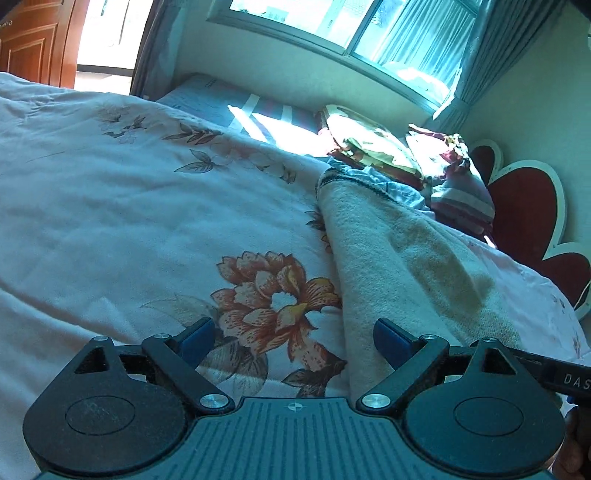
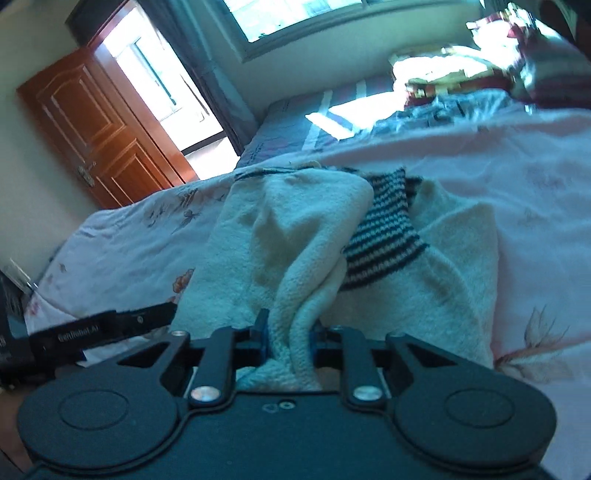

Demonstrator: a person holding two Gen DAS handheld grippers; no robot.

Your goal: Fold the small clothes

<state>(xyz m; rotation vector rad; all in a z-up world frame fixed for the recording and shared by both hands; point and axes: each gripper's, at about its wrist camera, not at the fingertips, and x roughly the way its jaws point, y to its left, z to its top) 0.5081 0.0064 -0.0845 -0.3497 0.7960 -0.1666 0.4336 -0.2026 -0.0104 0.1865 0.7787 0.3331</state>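
This is a home bedroom. A bed with a floral quilt (image 1: 129, 206) fills the view, pillows (image 1: 373, 147) lie by a heart-shaped headboard (image 1: 528, 218), and a curtained window (image 1: 332, 29) and wooden door (image 2: 99, 125) stand behind.

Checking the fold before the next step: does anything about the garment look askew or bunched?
Yes. The cream fleece garment is bunched into a ridge where the right claw pinches it, and its striped cuff lies crooked across the body. The left claw is open over the floral bedspread, holding nothing.
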